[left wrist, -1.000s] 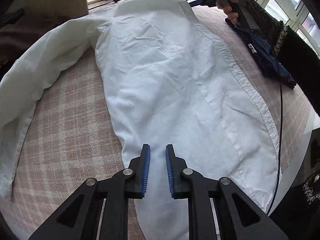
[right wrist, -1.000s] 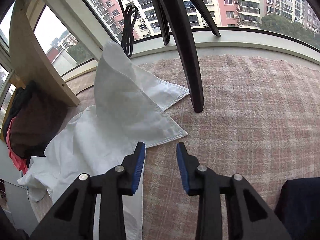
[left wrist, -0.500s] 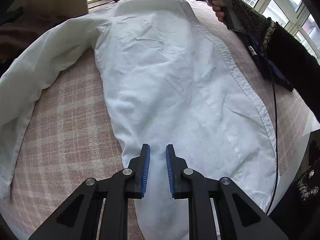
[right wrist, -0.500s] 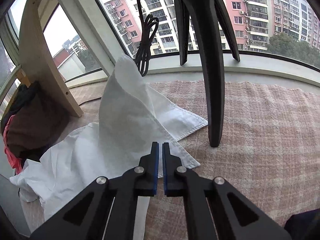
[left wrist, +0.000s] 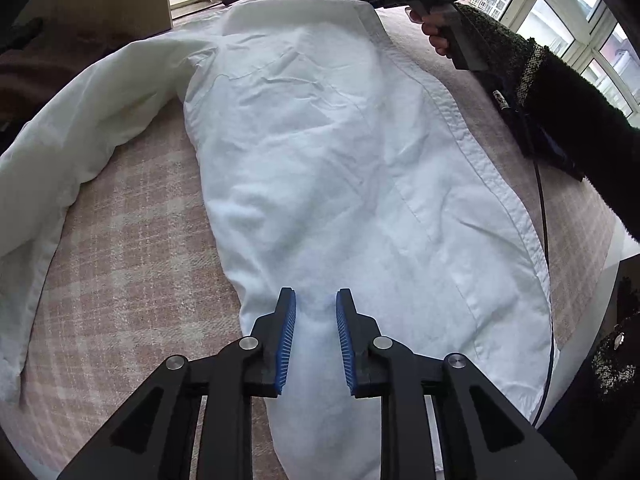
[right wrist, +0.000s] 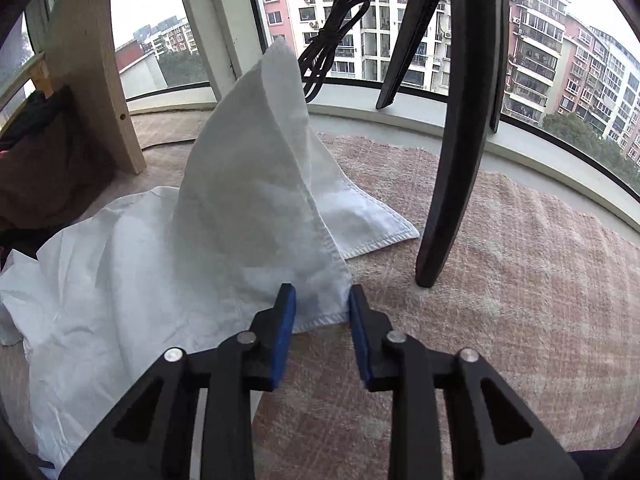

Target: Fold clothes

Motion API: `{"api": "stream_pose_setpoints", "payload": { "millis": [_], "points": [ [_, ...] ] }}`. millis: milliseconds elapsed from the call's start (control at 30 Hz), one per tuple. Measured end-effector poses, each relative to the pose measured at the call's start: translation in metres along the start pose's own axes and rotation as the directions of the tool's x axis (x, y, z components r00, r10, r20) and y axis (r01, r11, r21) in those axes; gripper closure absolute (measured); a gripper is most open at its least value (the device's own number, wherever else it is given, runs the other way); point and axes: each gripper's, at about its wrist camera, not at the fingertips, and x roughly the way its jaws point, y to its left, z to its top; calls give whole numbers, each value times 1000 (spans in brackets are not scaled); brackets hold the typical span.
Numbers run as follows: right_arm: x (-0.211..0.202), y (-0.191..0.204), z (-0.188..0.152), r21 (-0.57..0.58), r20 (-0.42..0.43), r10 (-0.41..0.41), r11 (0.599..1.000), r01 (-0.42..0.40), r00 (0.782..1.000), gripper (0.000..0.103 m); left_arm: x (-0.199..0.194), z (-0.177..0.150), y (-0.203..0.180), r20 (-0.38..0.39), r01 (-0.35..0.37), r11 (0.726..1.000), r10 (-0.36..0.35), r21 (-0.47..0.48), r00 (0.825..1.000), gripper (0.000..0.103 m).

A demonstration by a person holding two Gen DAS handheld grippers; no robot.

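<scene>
Your left claw (left wrist: 316,336) points steeply down over the bottom end of a white shirt (left wrist: 340,160). Its jaws are opening, and the cloth lies under and between the blue pads (left wrist: 286,336), which do not pinch it.

Your right claw (right wrist: 322,320) is released, its jaws apart. A stitched corner of the shirt sits in the gap; its edge comes close to the right pad, but you cannot tell whether it touches.

In the left view the shirt lies mostly flat and lightly wrinkled on a pink plaid blanket (left wrist: 132,280). Its body runs from the left claw up to the collar end near the window. One long sleeve (left wrist: 60,168) trails off to the left and curves back down the blanket. A stitched band runs down the right edge.

In the right view, part of the shirt stands up in a tall white peak just beyond the claw. A second stitched flap lies flat to the right of it.

Just right of the right claw, a black tripod leg (right wrist: 460,140) stands on the blanket. A coiled black cable (right wrist: 332,32) hangs behind the peak, and a wooden panel (right wrist: 92,60) stands to the left.

In the left view your hand (left wrist: 434,36) grips the right claw's handle near the collar. A dark garment (left wrist: 548,148) lies under your forearm, and a thin cord (left wrist: 542,220) runs along the blanket's right edge.
</scene>
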Motion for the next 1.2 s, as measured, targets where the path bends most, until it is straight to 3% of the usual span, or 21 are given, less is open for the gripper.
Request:
{"api": "stream_pose_setpoints", "payload": {
  "millis": [233, 367, 533, 633, 733, 833, 900, 933, 1033, 1100, 1200],
  "points": [
    [-24, -1, 19, -61, 125, -57, 996, 65, 991, 100, 0, -3, -5, 2, 3, 1000, -3, 3, 1000, 79],
    [-6, 11, 34, -163, 129, -192, 964, 212, 973, 100, 0, -5, -9, 3, 1, 1000, -1, 3, 1000, 78],
    [10, 20, 37, -216, 138, -243, 939, 269, 960, 99, -1, -8, -13, 4, 2, 1000, -2, 1, 1000, 77],
    [9, 16, 38, -183, 80, -257, 946, 268, 963, 92, -2, -11, -11, 6, 2, 1000, -2, 5, 1000, 76],
    [-15, 25, 31, -145, 119, -207, 964, 223, 971, 83, -3, -14, -12, 12, 7, 1000, -7, 6, 1000, 76],
    [-58, 30, 13, -89, 140, -64, 993, 77, 988, 83, -6, -25, -17, 21, 13, 1000, -14, 4, 1000, 75],
    [-63, 40, 2, -100, 76, 74, 993, -66, 994, 83, -5, -22, -13, 24, 15, 1000, -16, 6, 1000, 75],
    [-54, 50, -1, -120, 38, 86, 989, -81, 996, 83, -4, -11, -6, 25, 14, 1000, -14, 12, 1000, 74],
    [-18, 77, -4, -187, -53, 69, 979, -78, 996, 83, -3, 1, 3, 21, 13, 1000, -13, 25, 1000, 74],
    [8, 81, -4, -188, -103, 5, 982, -25, 995, 83, -3, 1, 6, 13, 25, 1000, -25, 10, 1000, 74],
    [9, 80, 14, -163, -84, -13, 987, -1, 996, 83, -13, -6, 18, 0, 31, 1000, -31, -6, 1000, 74]
  ]
}}
